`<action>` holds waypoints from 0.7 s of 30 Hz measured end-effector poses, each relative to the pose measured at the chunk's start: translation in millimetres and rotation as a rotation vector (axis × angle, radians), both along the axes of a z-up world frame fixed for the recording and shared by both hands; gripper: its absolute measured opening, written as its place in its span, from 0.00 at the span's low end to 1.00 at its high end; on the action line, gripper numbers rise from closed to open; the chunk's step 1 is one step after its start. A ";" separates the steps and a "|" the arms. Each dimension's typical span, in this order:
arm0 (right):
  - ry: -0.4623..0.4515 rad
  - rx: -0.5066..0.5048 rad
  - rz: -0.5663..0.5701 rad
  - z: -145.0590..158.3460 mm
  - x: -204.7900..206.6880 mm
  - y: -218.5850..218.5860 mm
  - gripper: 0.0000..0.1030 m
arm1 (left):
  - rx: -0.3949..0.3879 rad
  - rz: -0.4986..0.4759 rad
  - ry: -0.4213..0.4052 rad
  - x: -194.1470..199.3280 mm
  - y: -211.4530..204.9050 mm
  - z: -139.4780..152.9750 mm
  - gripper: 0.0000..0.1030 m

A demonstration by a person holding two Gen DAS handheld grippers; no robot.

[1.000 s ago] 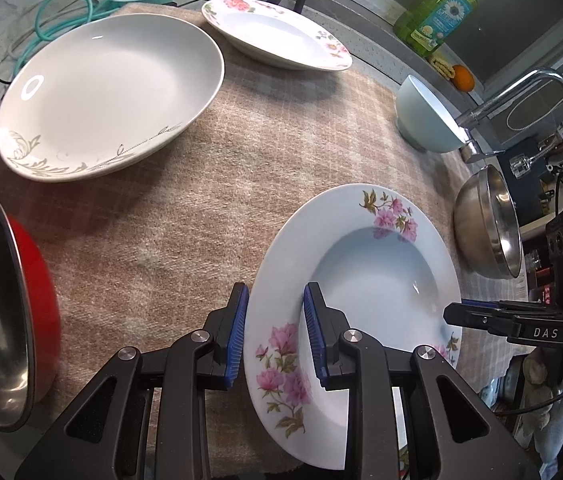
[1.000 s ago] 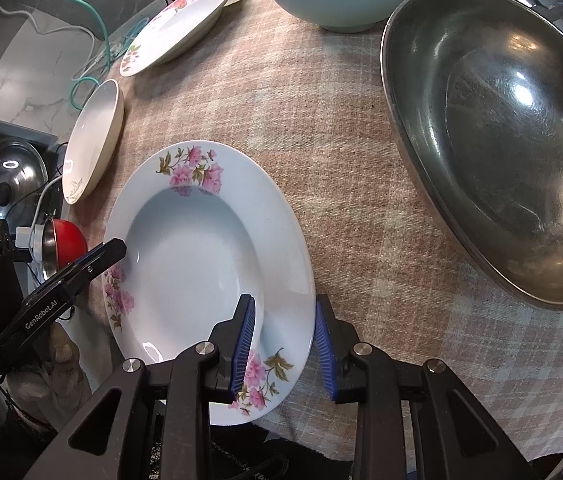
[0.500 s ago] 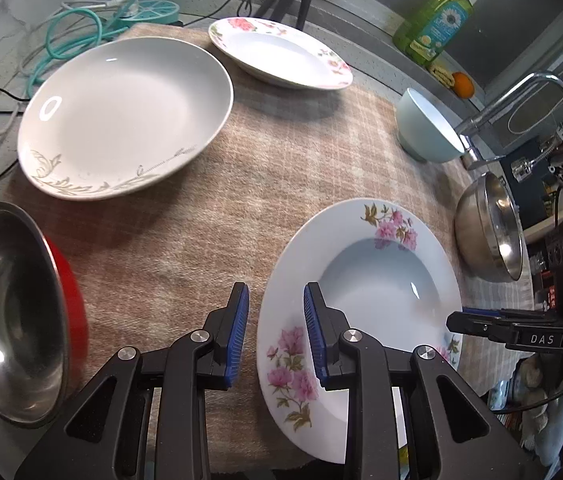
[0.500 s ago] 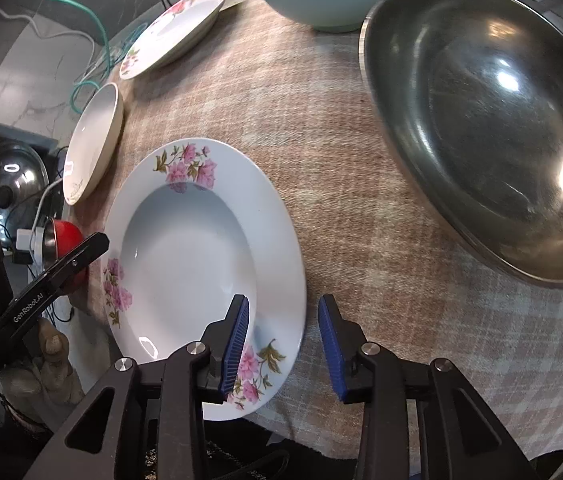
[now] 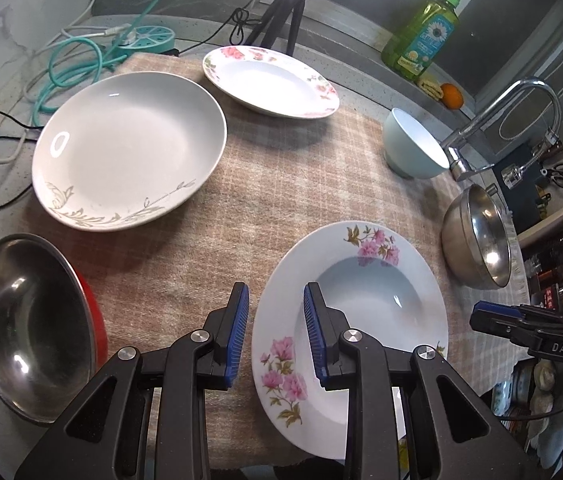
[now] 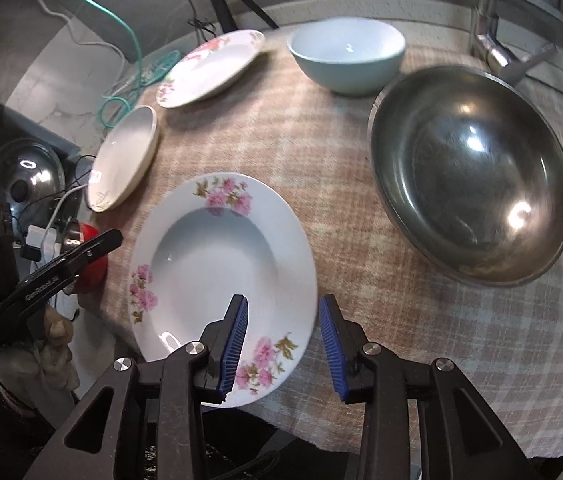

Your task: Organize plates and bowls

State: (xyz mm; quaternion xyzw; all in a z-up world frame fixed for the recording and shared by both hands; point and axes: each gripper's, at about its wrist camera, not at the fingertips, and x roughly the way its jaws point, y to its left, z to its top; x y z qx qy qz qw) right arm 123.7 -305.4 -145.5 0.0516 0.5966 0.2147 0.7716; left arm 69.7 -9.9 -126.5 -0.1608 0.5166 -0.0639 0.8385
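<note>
A white soup plate with pink flowers [image 5: 373, 300] [image 6: 217, 264] lies on the plaid cloth near the table's front edge. My left gripper [image 5: 275, 332] is open, its jaws straddling the plate's left rim without touching it. My right gripper [image 6: 283, 340] is open, its jaws straddling the plate's near right rim. A large white plate with a grey leaf pattern [image 5: 129, 148] [image 6: 123, 164], a second floral plate [image 5: 269, 82] [image 6: 209, 66], a pale blue bowl [image 5: 413, 148] [image 6: 347, 54], a steel bowl [image 5: 477, 240] [image 6: 469, 172] and a red-sided steel bowl [image 5: 29, 320] stand around it.
A tap [image 5: 509, 116] and a green soap bottle [image 5: 421, 36] stand at the back right. A tripod [image 5: 281, 4] and a teal hose [image 5: 77, 64] lie behind the cloth. The cloth's front edge [image 6: 401, 440] hangs over the table edge.
Both grippers have drawn back and up from the floral plate. The right jaws have opened wider, and the plate lies flat on the cloth.
</note>
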 end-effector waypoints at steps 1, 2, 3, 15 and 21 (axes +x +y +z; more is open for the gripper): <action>-0.014 0.004 0.012 4.6 0.0 2.2 0.33 | -0.002 0.004 -0.003 -0.2 1.1 2.1 0.25; -0.034 0.002 0.029 9.8 0.5 5.3 0.33 | -0.002 0.009 -0.008 -1.3 2.0 4.4 0.25; -0.053 0.000 0.047 14.4 0.7 7.9 0.33 | -0.002 0.016 -0.012 -1.7 2.9 6.6 0.25; -0.109 0.083 0.153 47.5 35.3 5.3 0.34 | -0.024 0.111 -0.044 -3.9 0.8 27.5 0.25; -0.082 0.103 0.192 60.1 64.0 -4.0 0.34 | -0.035 0.161 -0.066 -1.8 -8.2 39.9 0.25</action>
